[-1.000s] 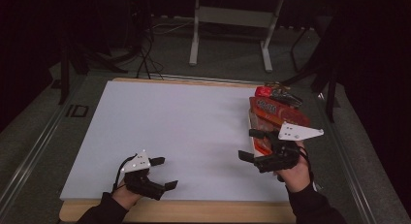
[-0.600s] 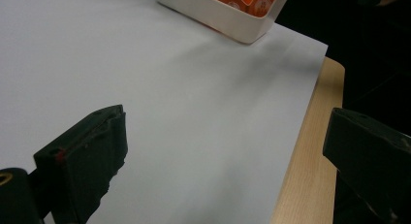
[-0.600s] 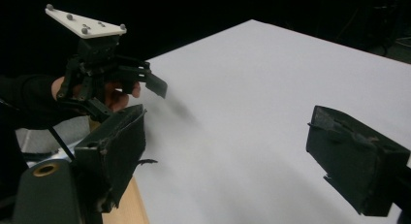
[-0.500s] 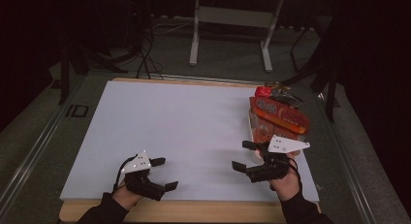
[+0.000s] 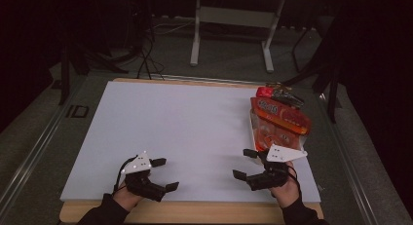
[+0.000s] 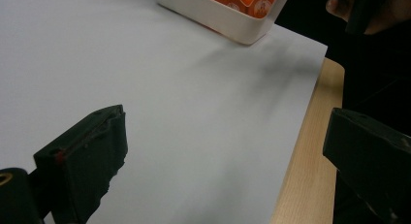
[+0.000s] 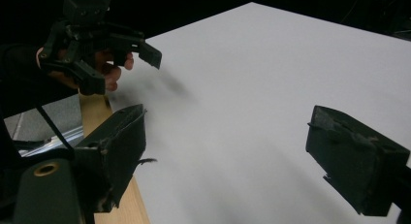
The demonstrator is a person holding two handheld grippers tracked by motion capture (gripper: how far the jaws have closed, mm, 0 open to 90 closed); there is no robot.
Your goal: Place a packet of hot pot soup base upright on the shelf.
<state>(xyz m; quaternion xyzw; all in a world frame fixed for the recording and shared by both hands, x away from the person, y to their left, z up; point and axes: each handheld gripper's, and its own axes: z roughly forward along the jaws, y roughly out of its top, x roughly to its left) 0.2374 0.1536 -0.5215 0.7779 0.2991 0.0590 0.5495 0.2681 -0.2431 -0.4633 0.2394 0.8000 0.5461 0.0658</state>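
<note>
Right gripper (image 5: 247, 164), jaws spread, sits just beside white tray (image 5: 254, 132) of orange packets (long axis running away); left gripper (image 5: 163, 174) spread, well apart.

White tray (image 5: 254, 137), orange-red packets (image 5: 280, 115)

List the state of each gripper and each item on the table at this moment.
Left gripper: open, empty, near the front edge of the white sheet.
Right gripper: open, empty, just in front of the tray.
White tray: upright on the sheet's right side, filled with orange packets.
Orange snack packet: lying flat on top of the tray, apparently sealed.
</note>
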